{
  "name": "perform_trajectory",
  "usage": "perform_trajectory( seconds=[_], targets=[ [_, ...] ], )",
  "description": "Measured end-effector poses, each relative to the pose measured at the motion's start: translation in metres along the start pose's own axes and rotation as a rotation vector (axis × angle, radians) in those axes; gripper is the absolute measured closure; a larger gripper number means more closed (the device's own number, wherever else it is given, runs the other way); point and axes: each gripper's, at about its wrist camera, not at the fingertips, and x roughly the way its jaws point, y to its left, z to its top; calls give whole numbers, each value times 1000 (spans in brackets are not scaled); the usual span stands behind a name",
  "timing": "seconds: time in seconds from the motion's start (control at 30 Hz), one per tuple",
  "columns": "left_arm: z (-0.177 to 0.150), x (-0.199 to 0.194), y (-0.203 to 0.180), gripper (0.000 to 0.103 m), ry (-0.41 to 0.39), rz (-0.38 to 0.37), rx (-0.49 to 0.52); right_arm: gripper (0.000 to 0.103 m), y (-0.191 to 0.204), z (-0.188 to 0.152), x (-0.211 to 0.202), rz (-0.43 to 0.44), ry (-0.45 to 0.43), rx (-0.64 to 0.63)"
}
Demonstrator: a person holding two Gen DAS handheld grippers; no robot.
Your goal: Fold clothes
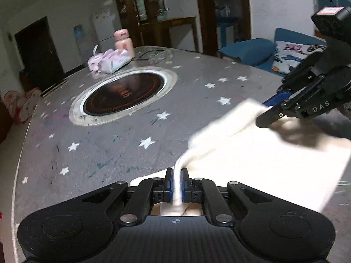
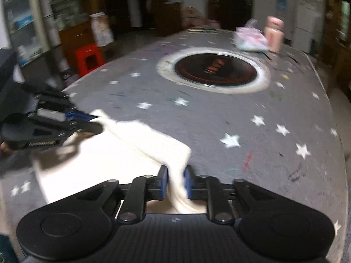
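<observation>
White garment [image 1: 274,160] lies at the near edge of the star-patterned table [image 1: 131,135], its far edge raised. Left gripper [image 1: 177,186] and right gripper [image 2: 176,184] each pinch a corner, probably to carry that edge over evenly for a fold.

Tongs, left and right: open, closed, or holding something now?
Left tongs: closed on the white garment.
Right tongs: closed on the same white garment.
</observation>
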Motion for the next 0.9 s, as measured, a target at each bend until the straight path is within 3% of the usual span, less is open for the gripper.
perform_trajectory(
  seconds=[0.1,0.3,0.43,0.57,0.83,0.9],
  targets=[
    [1,1,6,82,-10,20,-37,78,-10,-6,0,-26,-19,56],
    [6,-9,17,83,-24,94,-118,77,-7,-11,-34,-75,-71,63],
    [15,-29,7,85,-67,16,-168,77,11,-18,-48,-40,-55,25],
    [22,-21,-16,85,-53,-70,-153,78,11,-22,-41,-36,-62,51],
    [24,14,-22,85,8,-73,-199,79,5,-17,-14,3,-97,132],
    [24,15,-22,85,3,-71,-199,86,1,-20,-2,-22,-83,145]
  ],
)
